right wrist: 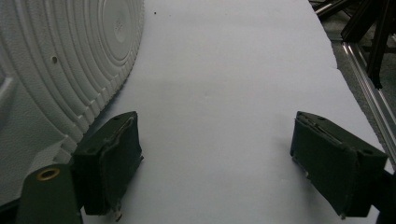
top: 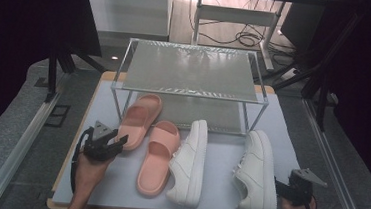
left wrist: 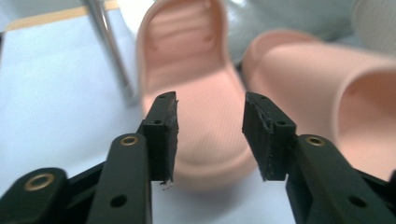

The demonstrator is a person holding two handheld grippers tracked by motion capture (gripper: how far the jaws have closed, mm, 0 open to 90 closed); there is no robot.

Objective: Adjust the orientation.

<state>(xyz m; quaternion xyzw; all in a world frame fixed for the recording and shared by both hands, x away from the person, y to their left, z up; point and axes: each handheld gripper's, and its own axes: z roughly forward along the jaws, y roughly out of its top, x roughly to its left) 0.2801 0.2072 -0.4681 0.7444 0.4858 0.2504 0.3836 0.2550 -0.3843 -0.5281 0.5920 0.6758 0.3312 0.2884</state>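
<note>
Pale table [top: 116,189] from above: both rack [top: 191,72] shelves sit bare, four shoes unshelved. Left claw [left wrist: 210,135] view: jaws parted, released, facing the pink slipper's [left wrist: 196,93] heel. Right claw [right wrist: 215,163] view: wide apart, gripping nothing, beside the white sneaker [right wrist: 60,70].

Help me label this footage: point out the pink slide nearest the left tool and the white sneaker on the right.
pink slide [top: 140,117], high view, on its footbed.
white sneaker [top: 258,173], high view, on its upper side.
</note>
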